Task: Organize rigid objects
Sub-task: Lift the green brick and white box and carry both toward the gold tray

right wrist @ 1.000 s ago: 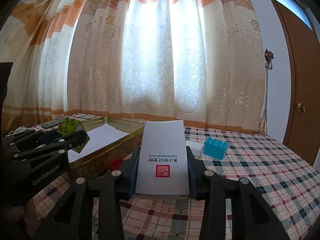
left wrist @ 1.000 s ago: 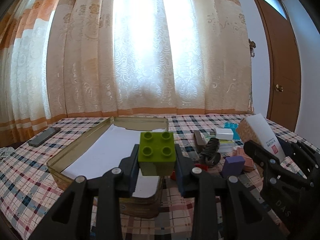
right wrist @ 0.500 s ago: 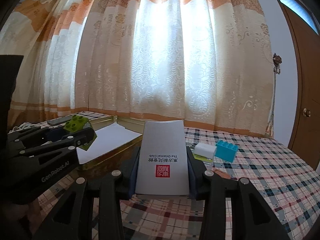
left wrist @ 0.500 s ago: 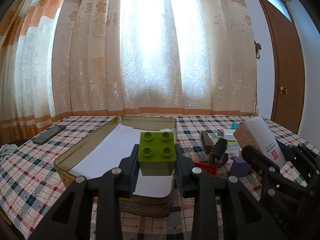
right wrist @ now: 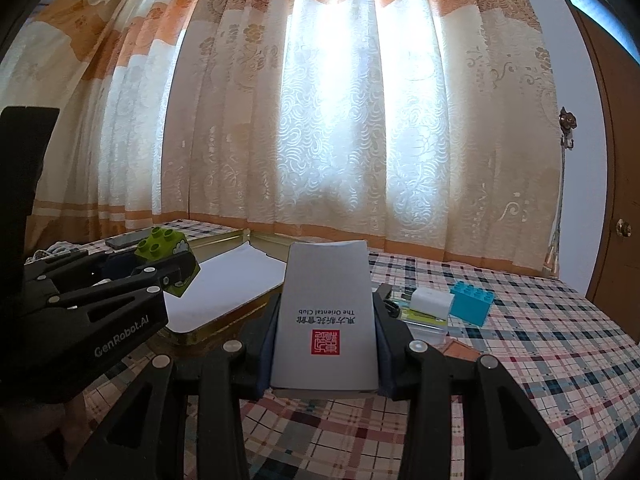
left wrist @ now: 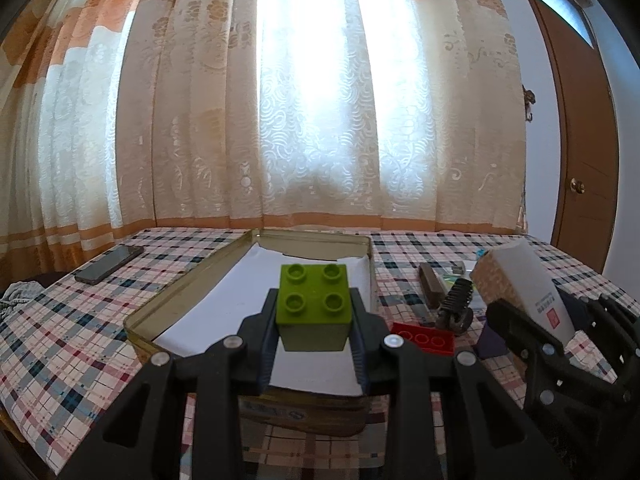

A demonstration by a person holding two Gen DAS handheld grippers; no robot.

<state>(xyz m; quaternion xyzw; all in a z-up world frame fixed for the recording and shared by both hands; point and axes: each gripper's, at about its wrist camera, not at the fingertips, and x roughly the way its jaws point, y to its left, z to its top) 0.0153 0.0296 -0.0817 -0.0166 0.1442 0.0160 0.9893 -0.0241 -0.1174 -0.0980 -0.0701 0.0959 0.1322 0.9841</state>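
The left tool (left wrist: 314, 344) is clamped on a lime-green, four-stud plastic building brick (left wrist: 313, 306), one black finger pressed to each side of it, studs facing up. The brick hangs above the near end of a shallow, rectangular gold-coloured metal tin (left wrist: 182, 292) lined with a white sheet of paper (left wrist: 224, 308); the tin sits on a table covered with a pink, white and dark-blue checked cloth (left wrist: 68, 332). The right tool (right wrist: 324, 350) grips a slim white rectangular box with a red seal and the printed words "The Oriental Club" (right wrist: 326, 316), held by its two long sides and tilted so its far end rises; in the left wrist view this box shows a cork-patterned side and stands to the right of the tin, clear of it. On the cloth between the tin and the right tool lie a flat red brick with round studs (left wrist: 424, 338), a dark ribbed cylindrical part (left wrist: 454, 306) and a brown flat bar (left wrist: 432, 286). Farther right, in the right wrist view, a small white block (right wrist: 432, 302) rests on a flat clear case with a yellow-green label (right wrist: 424, 322), touching a turquoise plastic brick (right wrist: 472, 304). A dark smartphone (left wrist: 110, 264) lies on the cloth well left of the tin, near the orange-and-cream patterned curtain (left wrist: 320, 100).
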